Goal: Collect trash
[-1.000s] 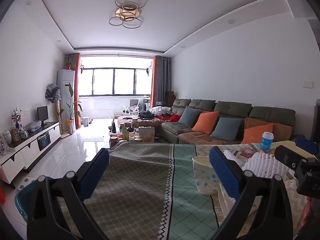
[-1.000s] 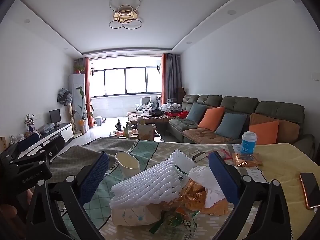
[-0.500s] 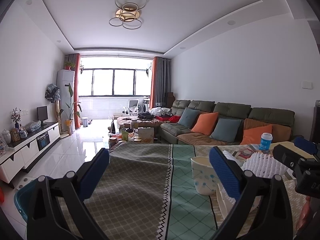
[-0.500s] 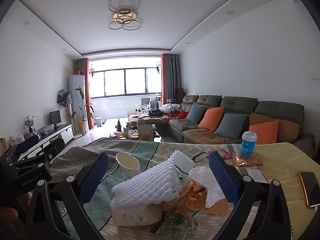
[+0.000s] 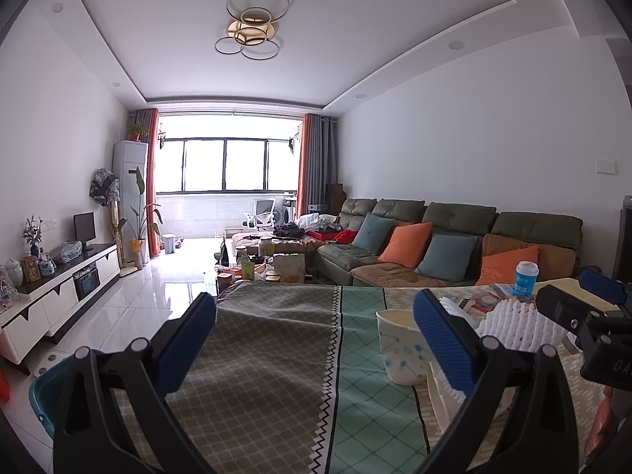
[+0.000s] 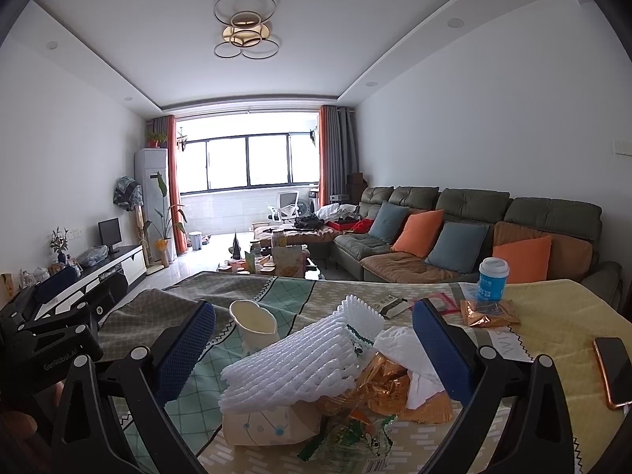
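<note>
The right gripper (image 6: 314, 345) hovers with its blue pads set wide apart and nothing between them, aimed straight at the heap of trash on the table (image 6: 553, 304). Over the last second it has hardly shifted — the view has crept only slightly, so the approach reads as a pause or a very slow lining-up, not a reach. The left gripper (image 5: 316, 339) is just as steady and just as wide apart, empty, over the grey-green tablecloth (image 5: 268, 355) beside the upright paper cup (image 5: 399, 349).

Nothing has been picked up yet, so by my judgement the collecting is at its very start. The trash sits just ahead of the right gripper: a white foam net (image 6: 300, 359) lying on top of a tipped paper cup (image 6: 268, 424), with crumpled gold wrappers (image 6: 389, 379), white tissue (image 6: 399, 341) and a green snack packet (image 6: 351, 440) bunched against it. Farther back lie another gold wrapper (image 6: 488, 312) and a blue lidded cup (image 6: 491, 278); a phone (image 6: 614, 371) lies at the right edge — not trash, likely best left alone. A teal bin (image 5: 49, 389) shows low on the left, off the table, possibly where the trash goes.
</note>
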Motion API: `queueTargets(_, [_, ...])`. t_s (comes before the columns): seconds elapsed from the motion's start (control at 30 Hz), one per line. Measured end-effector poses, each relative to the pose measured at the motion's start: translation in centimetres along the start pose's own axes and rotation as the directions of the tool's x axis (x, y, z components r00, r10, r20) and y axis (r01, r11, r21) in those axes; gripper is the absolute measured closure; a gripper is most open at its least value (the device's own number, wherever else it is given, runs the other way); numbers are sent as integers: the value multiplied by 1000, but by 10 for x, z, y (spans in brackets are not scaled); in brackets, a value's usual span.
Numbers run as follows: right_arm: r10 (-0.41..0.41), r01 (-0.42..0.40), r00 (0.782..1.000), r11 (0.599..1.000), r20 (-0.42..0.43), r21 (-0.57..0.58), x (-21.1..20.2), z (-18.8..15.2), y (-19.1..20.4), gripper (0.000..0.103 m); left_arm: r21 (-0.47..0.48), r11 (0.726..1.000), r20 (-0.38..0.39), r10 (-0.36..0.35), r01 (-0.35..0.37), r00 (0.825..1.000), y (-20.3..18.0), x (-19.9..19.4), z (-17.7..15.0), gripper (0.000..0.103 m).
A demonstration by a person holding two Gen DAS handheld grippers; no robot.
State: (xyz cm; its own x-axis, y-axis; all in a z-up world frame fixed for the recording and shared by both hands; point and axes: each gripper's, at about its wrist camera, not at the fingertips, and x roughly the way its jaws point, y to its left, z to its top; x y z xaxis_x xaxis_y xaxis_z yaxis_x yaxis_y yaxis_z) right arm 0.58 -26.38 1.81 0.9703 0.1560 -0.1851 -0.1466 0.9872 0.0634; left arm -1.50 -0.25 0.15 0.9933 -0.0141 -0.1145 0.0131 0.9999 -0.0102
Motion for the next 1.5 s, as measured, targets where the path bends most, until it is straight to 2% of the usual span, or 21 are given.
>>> queueTargets(1.5, [1,-1,1000,1000,-3,12,-3,0,-2,4,0,1000,2,-4,4,1000,-3,-1,-1,3])
